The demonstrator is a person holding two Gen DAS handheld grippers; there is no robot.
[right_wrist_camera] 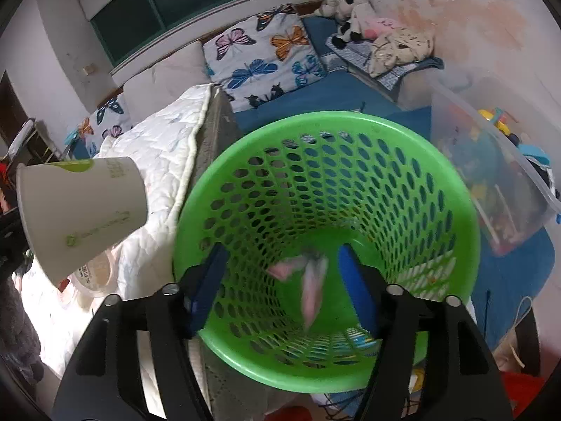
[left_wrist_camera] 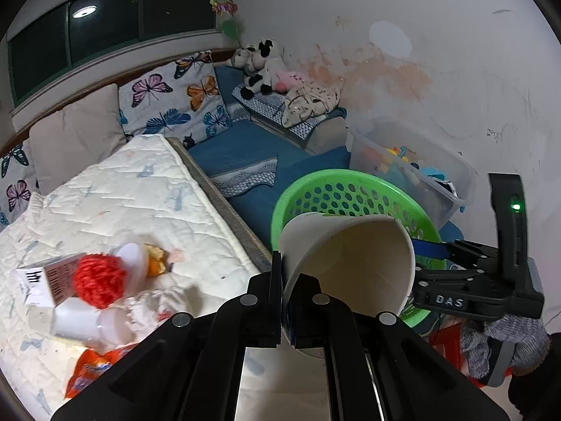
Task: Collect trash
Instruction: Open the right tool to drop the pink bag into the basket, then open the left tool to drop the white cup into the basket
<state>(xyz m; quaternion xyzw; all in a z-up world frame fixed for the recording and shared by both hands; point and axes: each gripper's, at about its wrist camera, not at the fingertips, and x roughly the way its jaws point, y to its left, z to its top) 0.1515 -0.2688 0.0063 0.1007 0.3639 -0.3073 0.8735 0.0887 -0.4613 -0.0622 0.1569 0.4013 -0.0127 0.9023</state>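
A white quilted mattress pad point(left_wrist_camera: 115, 189) covers the bed and carries the remaining trash, while a dark window point(left_wrist_camera: 105, 14) with a reflected ceiling lamp runs above a row of butterfly-print cushions point(left_wrist_camera: 168, 98), and a stained white wall point(left_wrist_camera: 420, 70) closes the room on the right. Beside the bed, over blue bedding point(left_wrist_camera: 245, 154), stands a green perforated basket point(right_wrist_camera: 350, 189), round and pierced all over with oval holes; a clear plastic storage bin point(left_wrist_camera: 413, 161) full of coloured toys sits just behind it. The left hand-held gripper point(left_wrist_camera: 285, 301) is clamped on the rim wall of a white paper cup point(left_wrist_camera: 350, 263), which lies tilted with its open mouth toward the camera, empty inside, right at the basket's near edge; from the right wrist view the same cup shows pale green print on its side. The right hand-held gripper point(right_wrist_camera: 284, 287) hovers over the basket mouth with its blue pads apart, pressing on nothing, and a blurred pink-and-white scrap point(right_wrist_camera: 308, 280) hangs between them inside the basket. On the mattress pad lie a small printed carton point(left_wrist_camera: 45, 280), a red mesh ball point(left_wrist_camera: 100, 277), an orange peel point(left_wrist_camera: 156, 263), crumpled white tissue point(left_wrist_camera: 154, 308), white plastic cups point(left_wrist_camera: 87, 326) and an orange snack wrapper point(left_wrist_camera: 94, 368). Plush toys point(left_wrist_camera: 256, 66) sit in the far corner.
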